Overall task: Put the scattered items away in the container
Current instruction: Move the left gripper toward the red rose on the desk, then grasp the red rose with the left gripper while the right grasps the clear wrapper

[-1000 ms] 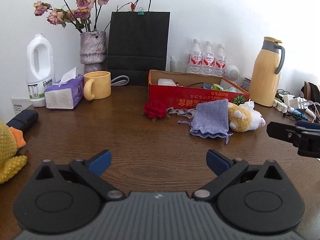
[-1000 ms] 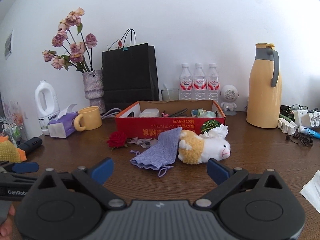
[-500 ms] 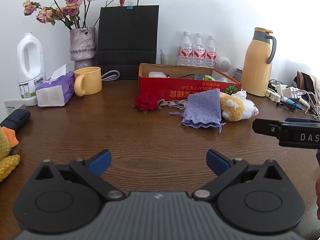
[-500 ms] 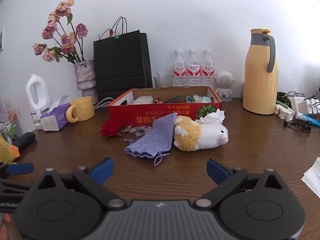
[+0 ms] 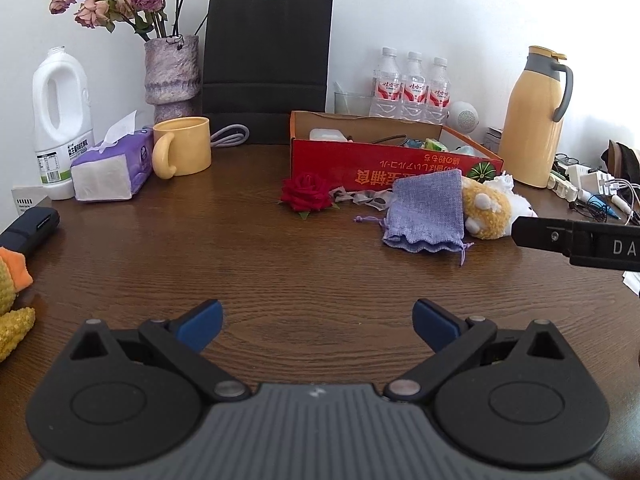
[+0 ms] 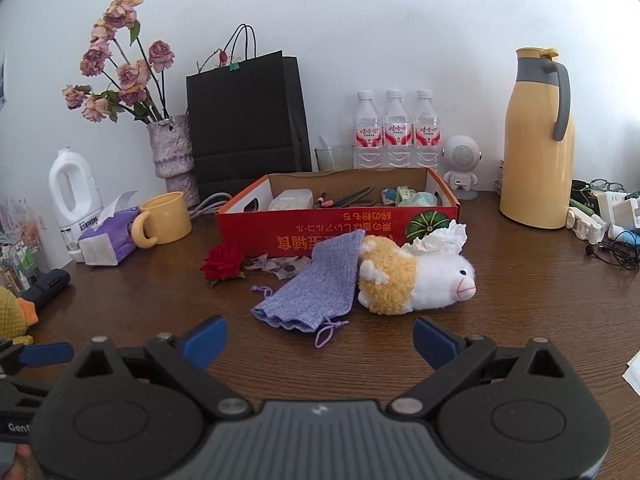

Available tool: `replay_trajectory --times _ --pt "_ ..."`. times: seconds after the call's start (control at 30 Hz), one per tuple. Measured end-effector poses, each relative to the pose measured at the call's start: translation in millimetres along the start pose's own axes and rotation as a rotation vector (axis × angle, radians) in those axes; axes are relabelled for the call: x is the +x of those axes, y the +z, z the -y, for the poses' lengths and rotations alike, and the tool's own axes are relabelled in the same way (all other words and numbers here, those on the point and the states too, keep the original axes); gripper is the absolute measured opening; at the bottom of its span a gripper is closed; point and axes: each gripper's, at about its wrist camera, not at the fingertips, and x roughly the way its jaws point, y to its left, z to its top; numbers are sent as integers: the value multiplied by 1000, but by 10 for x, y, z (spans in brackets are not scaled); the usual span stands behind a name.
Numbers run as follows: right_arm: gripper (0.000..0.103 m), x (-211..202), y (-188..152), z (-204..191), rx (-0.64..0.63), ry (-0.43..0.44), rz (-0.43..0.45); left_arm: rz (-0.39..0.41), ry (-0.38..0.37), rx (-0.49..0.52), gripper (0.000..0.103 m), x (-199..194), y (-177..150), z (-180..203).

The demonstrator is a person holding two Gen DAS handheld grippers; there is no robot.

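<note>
Pouch (image 6: 312,292) at frame centre looks light, limp cloth; pinch its bunched lower edge. Right tool (image 6: 320,336) and left tool (image 5: 318,320) gape empty.

Red cardboard box (image 6: 340,228), lavender woven drawstring pouch (image 6: 316,288), yellow-and-white plush sheep (image 6: 416,280), red rose (image 6: 222,262), dark wood-grain desk (image 6: 520,300).

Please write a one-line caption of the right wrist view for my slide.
Open right gripper faces a purple pouch, plush sheep and red rose lying before the red box.
</note>
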Motion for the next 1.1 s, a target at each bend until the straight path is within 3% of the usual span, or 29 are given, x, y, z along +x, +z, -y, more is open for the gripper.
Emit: replay_trajectory --times 0.27,0.43,0.57,0.77,0.87,0.9,1.0,1.1 --pt "93 214 221 19 -15 48 6 16 8 10 103 291 346 -174" --pt "84 568 408 -35 -63 97 -37 -23 -45 0 103 815 727 -299" --pt "69 1053 576 -100 -103 118 -88 -72 -95 -8 103 1399 967 -344" --pt "64 1654 676 -54 -110 111 -156 -84 -91 50 90 1935 1144 -292" --pt "63 1787 692 -97 -133 111 -164 -117 -96 50 73 2097 1166 -285" --pt "62 1818 698 -116 -141 113 -164 -125 -91 45 61 2120 1154 -295" --pt "56 1895 723 -172 -147 145 -165 -118 -98 43 50 2095 1105 -331" --pt "46 2008 753 -281 -170 185 -182 -91 -61 61 49 1986 1066 -365"
